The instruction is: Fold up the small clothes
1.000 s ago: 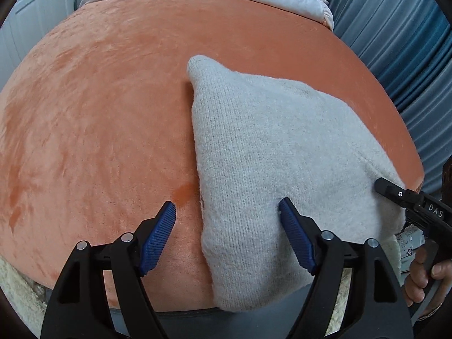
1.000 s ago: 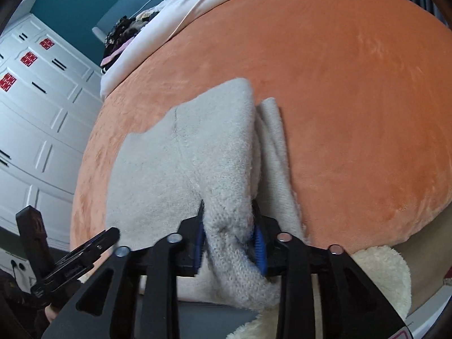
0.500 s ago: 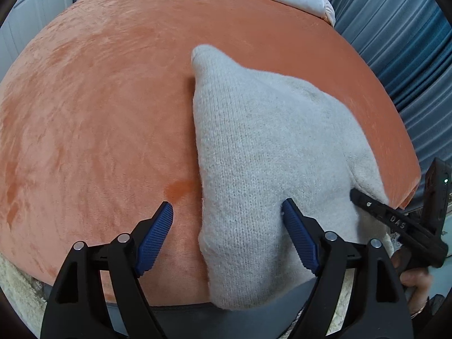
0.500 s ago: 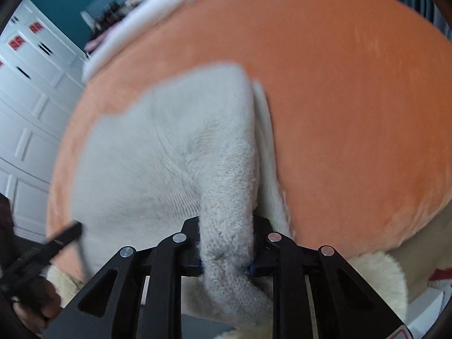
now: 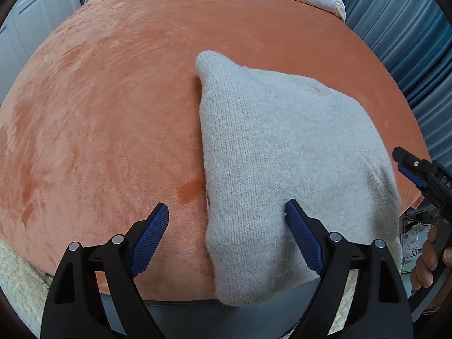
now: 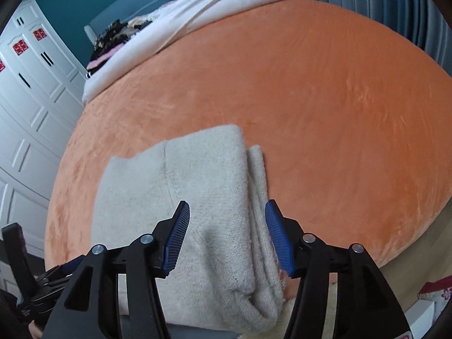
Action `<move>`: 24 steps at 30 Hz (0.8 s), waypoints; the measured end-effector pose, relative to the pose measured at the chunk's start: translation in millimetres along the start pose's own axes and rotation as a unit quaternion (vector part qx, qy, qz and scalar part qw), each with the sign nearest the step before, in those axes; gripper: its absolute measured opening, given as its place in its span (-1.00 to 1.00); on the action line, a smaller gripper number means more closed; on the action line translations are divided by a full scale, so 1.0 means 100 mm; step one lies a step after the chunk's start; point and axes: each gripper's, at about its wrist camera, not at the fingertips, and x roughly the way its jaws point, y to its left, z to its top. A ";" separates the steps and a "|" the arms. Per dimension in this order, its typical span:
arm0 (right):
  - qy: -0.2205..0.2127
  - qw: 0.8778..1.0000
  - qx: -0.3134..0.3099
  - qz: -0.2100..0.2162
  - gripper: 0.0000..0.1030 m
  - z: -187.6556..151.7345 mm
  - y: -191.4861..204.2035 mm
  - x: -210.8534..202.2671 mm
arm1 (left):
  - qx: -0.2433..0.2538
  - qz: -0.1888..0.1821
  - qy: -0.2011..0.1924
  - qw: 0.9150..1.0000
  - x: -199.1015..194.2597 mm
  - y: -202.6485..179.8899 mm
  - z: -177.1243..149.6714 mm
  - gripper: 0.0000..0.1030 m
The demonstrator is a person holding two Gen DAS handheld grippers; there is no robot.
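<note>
Grey knit garment (image 5: 282, 169) lies folded at the near edge of the orange blanket (image 5: 113, 113), left gripper (image 5: 226, 226) and right gripper (image 6: 226, 231) both opening, clasping nothing, apparently letting the fold settle flat.

The knit garment (image 6: 197, 197) overhangs the bed's (image 6: 310, 113) near edge, partly hidden.

knit garment (image 5: 282, 152): 1 | hand-held gripper: 2, left (image 5: 226, 223) and right (image 6: 227, 231) | orange blanket (image 5: 113, 113): 1 | white duvet (image 6: 214, 8): 1 | wardrobe (image 6: 31, 90): 1 at 9 o'clock
</note>
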 end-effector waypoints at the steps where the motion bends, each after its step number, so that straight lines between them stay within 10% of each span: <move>1: 0.006 1.000 0.003 0.001 0.09 0.00 0.01 0.06 | 0.000 0.000 0.001 1.000 0.00 0.01 0.00 0.60; 7: 0.027 0.999 0.006 0.015 -0.01 -0.09 -0.04 0.28 | -0.001 0.001 0.006 1.000 0.03 0.03 0.02 0.64; 10: 0.025 1.000 -0.010 0.015 -0.79 -0.07 0.04 0.30 | -0.001 0.002 0.006 1.000 0.04 0.02 0.02 0.64; 16: -0.034 0.999 0.003 0.039 -0.82 0.02 0.03 -0.06 | -0.003 -0.002 0.009 1.000 0.06 0.05 0.03 0.65; 24: 0.034 0.999 0.030 0.012 -0.75 -0.16 -0.24 0.41 | 0.001 0.001 0.012 1.000 0.09 0.03 0.02 0.66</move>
